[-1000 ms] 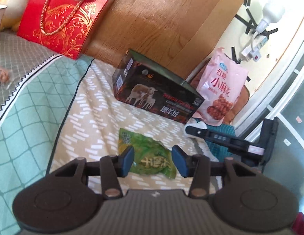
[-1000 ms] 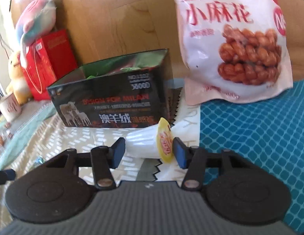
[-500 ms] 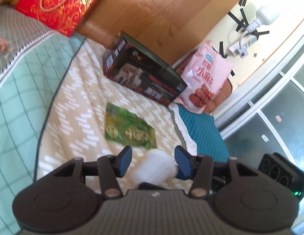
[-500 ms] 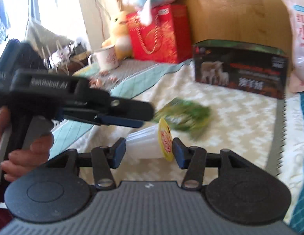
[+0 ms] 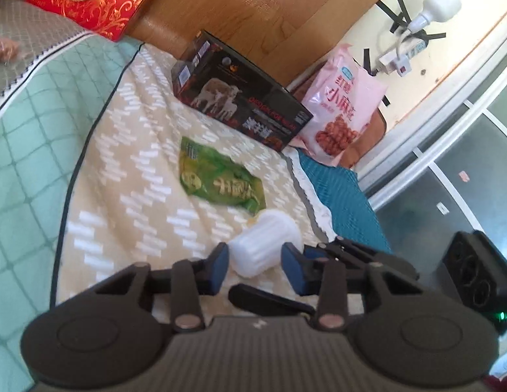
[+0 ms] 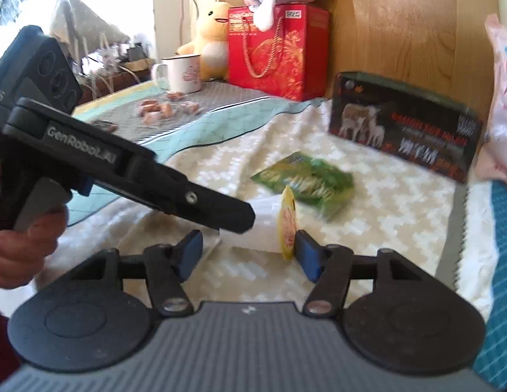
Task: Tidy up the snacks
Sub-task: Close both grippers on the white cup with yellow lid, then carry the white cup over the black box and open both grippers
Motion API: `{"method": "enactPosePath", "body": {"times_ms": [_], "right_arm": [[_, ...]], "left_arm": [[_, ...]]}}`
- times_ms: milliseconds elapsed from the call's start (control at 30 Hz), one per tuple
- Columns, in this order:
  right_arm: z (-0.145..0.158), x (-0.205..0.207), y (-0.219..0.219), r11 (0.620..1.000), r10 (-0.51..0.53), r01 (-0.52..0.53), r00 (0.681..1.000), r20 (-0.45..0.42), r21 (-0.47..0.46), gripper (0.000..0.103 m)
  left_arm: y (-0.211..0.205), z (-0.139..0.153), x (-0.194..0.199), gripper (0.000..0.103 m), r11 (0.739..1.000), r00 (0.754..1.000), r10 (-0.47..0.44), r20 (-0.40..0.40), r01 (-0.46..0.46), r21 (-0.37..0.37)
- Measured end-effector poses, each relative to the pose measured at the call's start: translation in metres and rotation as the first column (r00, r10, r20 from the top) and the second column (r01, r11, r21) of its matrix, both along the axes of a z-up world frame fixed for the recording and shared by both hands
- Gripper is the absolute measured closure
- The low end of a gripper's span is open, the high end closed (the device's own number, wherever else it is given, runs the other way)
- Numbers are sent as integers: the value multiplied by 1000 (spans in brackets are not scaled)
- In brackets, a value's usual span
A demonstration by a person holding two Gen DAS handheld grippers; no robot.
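A white ribbed jelly cup [image 5: 263,243] with a yellow lid [image 6: 287,223] sits between the fingers of both grippers, above the beige patterned cloth [image 5: 129,176]. My left gripper [image 5: 255,266] closes around the cup's base. My right gripper [image 6: 248,250] has spread its fingers and its left pad stands clear of the cup. A green snack packet [image 5: 220,181] lies flat on the cloth just beyond, also in the right wrist view [image 6: 310,183]. A dark open box [image 5: 240,109] stands at the back, with a pink snack bag [image 5: 343,107] beside it.
A red gift bag [image 6: 278,49], plush toys [image 6: 211,39] and a white mug [image 6: 181,73] stand at the far left by the wooden headboard. Wrapped sweets [image 6: 155,111] lie on the grey mat. A teal cloth [image 5: 341,196] covers the right edge.
My right gripper carried the cup from beside the box to the left gripper, then opened wider. My left gripper pulled back from the green packet and now has the cup between its fingers.
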State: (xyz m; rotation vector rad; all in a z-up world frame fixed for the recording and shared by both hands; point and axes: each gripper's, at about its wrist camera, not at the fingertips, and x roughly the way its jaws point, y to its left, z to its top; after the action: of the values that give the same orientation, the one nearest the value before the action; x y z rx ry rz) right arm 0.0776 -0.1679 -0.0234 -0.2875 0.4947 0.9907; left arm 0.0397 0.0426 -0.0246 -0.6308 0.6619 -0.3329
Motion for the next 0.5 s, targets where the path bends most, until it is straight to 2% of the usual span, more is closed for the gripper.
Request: {"method": "enactPosePath", "body": {"times_ms": [67, 200, 367, 500], "right_arm": [[2, 4, 3, 1000, -28, 28, 999, 33, -12, 53], [19, 19, -2, 995, -82, 79, 994, 66, 55, 53], [48, 56, -2, 976, -180, 160, 975, 132, 149, 53], [65, 101, 7, 968, -219, 187, 956, 196, 170, 53]], "left_arm": [[2, 11, 7, 70, 1000, 1000, -3, 25, 3, 4], [-2, 46, 29, 71, 999, 992, -30, 120, 26, 39], [-9, 79, 84, 70, 995, 984, -15, 180, -3, 95], [-3, 101, 135, 70, 996, 980, 10, 199, -28, 89]]}}
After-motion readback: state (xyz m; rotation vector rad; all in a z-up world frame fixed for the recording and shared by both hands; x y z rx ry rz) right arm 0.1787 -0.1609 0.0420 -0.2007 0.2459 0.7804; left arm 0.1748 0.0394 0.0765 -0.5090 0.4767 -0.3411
